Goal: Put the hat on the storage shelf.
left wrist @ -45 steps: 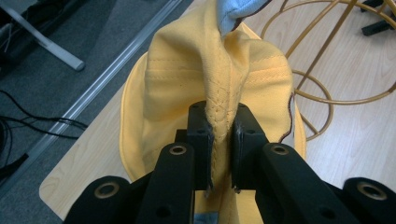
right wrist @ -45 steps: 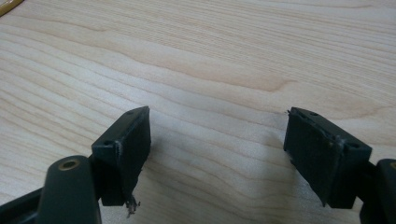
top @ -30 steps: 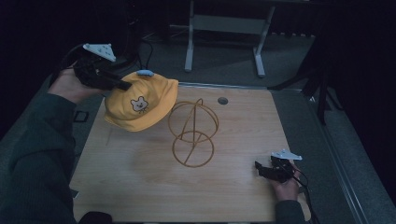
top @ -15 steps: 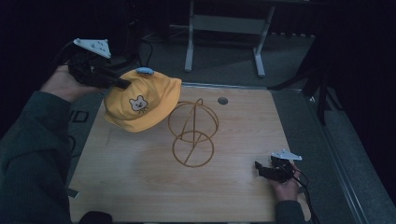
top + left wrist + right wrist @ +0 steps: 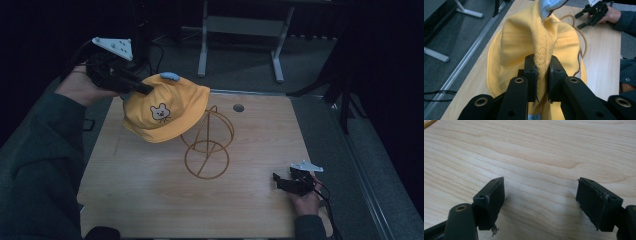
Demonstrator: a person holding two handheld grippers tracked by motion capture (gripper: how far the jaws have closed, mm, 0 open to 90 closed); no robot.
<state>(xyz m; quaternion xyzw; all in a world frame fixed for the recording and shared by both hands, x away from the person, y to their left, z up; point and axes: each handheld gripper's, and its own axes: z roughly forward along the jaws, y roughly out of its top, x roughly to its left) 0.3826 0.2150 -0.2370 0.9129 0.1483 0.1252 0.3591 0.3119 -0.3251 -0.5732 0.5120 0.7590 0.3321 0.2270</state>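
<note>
A yellow child's cap with a bear face and a pale blue ear hangs in the air at the table's far left, its right edge over a gold wire stand. My left gripper is shut on a fold of the cap's cloth; in the left gripper view the pinched fabric sits between both black jaws. My right gripper rests low at the table's near right, open, with bare wood between its jaws. The stand's ring base lies flat on the wooden table.
A round cable hole sits near the table's far edge. A grey metal frame stands on the floor beyond the table. Dark floor surrounds the table on all sides.
My left gripper has carried the cap up and to the right, so it now overlaps the wire stand's top. The right gripper has stayed put.
</note>
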